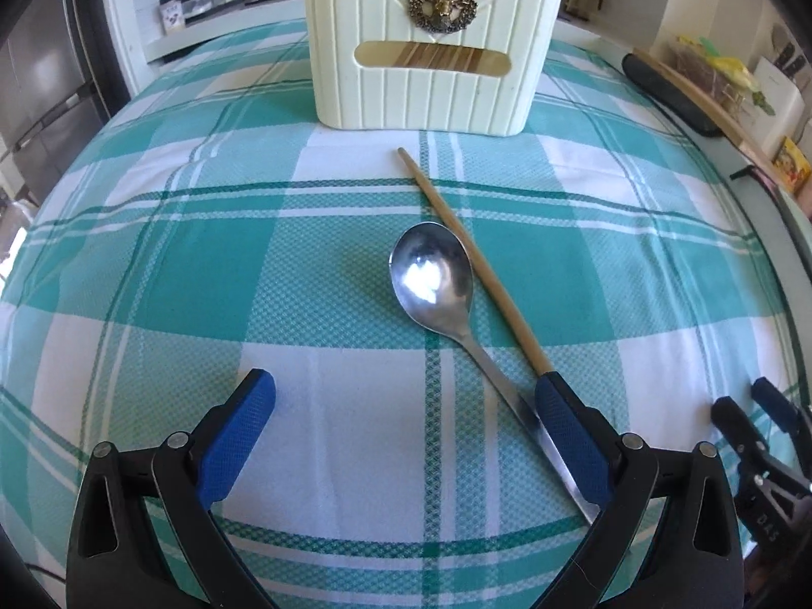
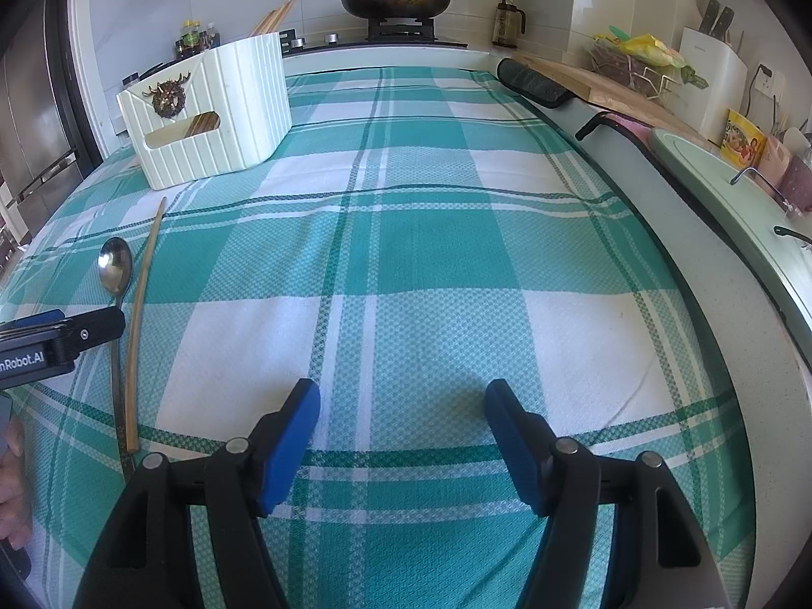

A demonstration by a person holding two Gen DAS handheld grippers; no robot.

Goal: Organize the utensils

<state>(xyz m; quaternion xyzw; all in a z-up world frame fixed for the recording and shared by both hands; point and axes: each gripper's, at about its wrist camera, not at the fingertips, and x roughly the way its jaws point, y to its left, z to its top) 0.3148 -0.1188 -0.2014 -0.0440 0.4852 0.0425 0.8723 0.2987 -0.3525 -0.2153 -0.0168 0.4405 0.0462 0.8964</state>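
Note:
A metal spoon [image 1: 434, 274] and a wooden chopstick [image 1: 472, 259] lie crossed on the green checked cloth [image 1: 203, 264], in front of a cream utensil holder [image 1: 431, 45] with a brass stag emblem and chopsticks inside. My left gripper [image 1: 406, 396] is open; its right finger [image 1: 568, 431] lies over the spoon handle and the chopstick's near end. In the right wrist view my right gripper [image 2: 401, 401] is open and empty over bare cloth, with the spoon [image 2: 115, 266], chopstick [image 2: 139, 319] and holder [image 2: 213, 111] to its left.
The left gripper's body [image 2: 56, 340] shows at the right wrist view's left edge. A stove with a lidded pan [image 2: 396, 0] stands at the back. A cutting board, knife block [image 2: 710, 76] and sink rim [image 2: 736, 203] line the right side.

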